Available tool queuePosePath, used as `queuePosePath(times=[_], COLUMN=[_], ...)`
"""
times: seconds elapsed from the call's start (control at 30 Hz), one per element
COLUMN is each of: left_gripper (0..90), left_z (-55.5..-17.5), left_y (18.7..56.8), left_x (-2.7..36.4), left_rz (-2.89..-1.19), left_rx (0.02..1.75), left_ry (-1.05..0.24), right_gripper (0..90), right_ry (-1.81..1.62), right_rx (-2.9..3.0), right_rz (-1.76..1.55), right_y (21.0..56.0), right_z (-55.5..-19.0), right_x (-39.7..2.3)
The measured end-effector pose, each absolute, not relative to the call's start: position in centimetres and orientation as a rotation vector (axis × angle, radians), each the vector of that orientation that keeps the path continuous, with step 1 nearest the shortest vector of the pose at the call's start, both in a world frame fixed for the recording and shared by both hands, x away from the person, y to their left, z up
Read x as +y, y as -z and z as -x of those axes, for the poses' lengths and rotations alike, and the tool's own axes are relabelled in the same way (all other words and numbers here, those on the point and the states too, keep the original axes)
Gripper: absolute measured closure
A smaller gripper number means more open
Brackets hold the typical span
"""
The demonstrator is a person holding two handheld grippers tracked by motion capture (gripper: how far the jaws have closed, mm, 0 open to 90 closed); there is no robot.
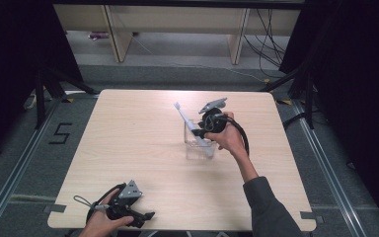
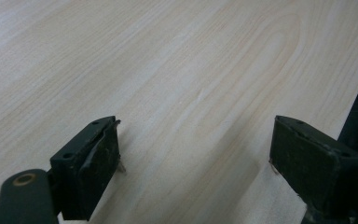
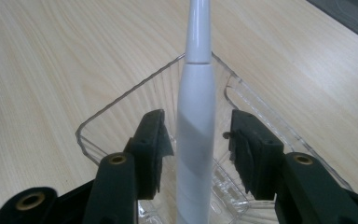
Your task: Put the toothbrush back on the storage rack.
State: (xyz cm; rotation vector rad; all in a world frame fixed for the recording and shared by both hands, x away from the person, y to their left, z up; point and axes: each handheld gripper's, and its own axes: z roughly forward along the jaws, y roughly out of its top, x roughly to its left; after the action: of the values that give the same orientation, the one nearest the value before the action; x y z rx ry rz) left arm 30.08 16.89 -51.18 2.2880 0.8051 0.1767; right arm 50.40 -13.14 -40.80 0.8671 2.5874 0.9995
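A white electric toothbrush (image 1: 191,126) (image 3: 196,93) leans in a clear plastic container (image 1: 195,147) (image 3: 116,103) right of the table's middle, its thin neck pointing up and to the far left. My right gripper (image 1: 202,134) (image 3: 198,135) reaches into the container with one jaw on each side of the toothbrush's handle. A narrow gap shows on both sides, so it is open. My left gripper (image 1: 144,219) (image 2: 193,149) rests near the front edge of the table, open wide over bare wood with nothing between its jaws.
The light wooden table (image 1: 128,138) carries nothing else. Its front edge runs close beside the left gripper. Black stands and cables sit on the grey floor to both sides, and wooden furniture legs stand beyond the far edge.
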Motion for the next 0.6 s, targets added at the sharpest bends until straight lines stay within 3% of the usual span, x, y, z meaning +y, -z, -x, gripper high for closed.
queuePosePath(times=[0.6], left_gripper=[15.1], left_z=[-30.2], left_y=[51.0], left_x=[17.0], left_rz=[-2.311], left_rx=[0.8], left_ry=[-0.152], right_gripper=[34.1], right_ry=[-1.116], right_rx=[2.478], right_rz=[-0.917], right_y=[39.0], right_z=[-48.2], right_x=[-14.5])
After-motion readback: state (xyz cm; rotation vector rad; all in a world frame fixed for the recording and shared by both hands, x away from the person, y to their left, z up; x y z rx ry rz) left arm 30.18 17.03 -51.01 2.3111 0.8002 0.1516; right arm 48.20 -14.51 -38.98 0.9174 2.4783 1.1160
